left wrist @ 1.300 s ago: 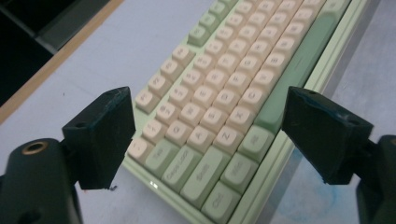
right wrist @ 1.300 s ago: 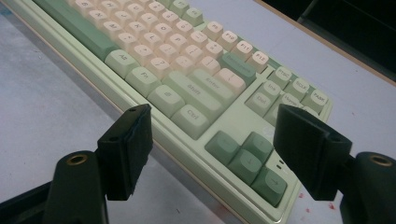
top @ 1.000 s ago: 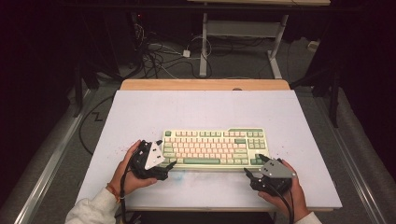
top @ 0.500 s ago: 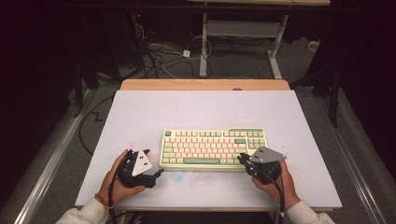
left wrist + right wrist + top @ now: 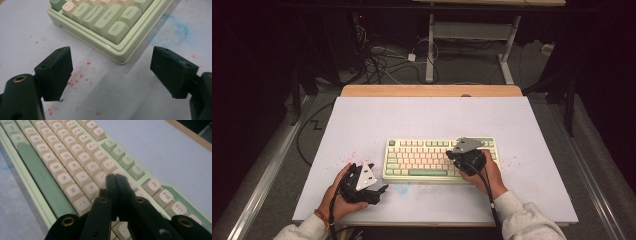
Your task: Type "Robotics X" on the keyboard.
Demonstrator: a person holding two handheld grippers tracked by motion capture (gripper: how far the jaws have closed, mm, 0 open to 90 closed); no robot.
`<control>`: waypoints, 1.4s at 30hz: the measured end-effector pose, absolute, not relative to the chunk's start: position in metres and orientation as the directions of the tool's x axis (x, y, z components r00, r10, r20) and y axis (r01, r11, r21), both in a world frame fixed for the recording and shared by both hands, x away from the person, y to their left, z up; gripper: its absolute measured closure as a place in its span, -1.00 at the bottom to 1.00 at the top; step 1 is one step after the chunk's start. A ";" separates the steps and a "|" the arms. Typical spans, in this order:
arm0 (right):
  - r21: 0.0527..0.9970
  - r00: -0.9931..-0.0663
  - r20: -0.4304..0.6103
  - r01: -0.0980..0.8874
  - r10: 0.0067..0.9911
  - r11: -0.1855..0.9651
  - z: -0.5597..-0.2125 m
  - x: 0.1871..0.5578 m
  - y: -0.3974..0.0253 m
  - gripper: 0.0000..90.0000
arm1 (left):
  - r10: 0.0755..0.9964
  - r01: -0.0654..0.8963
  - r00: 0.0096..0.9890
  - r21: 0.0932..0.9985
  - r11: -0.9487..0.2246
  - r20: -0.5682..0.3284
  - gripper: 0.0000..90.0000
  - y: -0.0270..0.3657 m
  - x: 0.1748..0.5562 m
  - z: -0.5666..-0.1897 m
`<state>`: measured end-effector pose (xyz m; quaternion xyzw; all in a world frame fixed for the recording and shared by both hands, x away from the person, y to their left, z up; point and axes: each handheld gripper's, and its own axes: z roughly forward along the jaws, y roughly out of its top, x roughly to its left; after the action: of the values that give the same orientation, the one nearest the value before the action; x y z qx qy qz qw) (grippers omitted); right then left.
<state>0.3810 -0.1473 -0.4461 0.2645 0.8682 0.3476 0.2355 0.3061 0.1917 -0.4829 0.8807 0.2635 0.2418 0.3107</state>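
Note:
A cream and green keyboard lies on the white table near the front edge. My right gripper hovers over the keyboard's right half, held by a hand. In the right gripper view its jaws are shut together with nothing between them, tips just above the cream keys near K and L. My left gripper rests on the table left of the keyboard. In the left gripper view its pads stand wide apart, facing the keyboard's front left corner by the Ctrl key.
Red specks and a faint blue smudge mark the table surface near the keyboard. A wooden strip borders the table's far edge. Cables and desk legs stand on the floor beyond.
My right gripper has moved forward and left, from the table beside the keyboard to over its right half. My left gripper has drifted slightly toward the front edge.

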 end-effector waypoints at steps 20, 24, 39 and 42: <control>0.740 -0.758 -0.213 0.287 0.617 0.608 -0.445 0.384 -0.140 0.86 | 0.606 0.303 0.745 0.670 -0.678 0.277 -0.62 0.192 0.306 -0.482; 0.777 -0.756 -0.198 0.266 0.624 0.570 -0.439 0.376 -0.150 0.65 | 0.609 0.302 0.742 0.672 -0.676 0.280 -0.62 0.192 0.306 -0.481; 0.843 -0.677 -0.261 0.186 0.688 0.504 -0.423 0.341 -0.190 -0.25 | 0.617 0.308 0.736 0.672 -0.673 0.281 -0.62 0.191 0.305 -0.480; 0.848 -0.670 -0.261 0.184 0.695 0.497 -0.423 0.336 -0.196 -0.28 | 0.629 0.318 0.731 0.682 -0.658 0.265 -0.58 0.192 0.305 -0.479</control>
<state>0.3361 -0.1962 -0.4231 0.2711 0.8104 0.4222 0.3025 0.3046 0.1918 -0.4794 0.8761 0.2702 0.2477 0.3131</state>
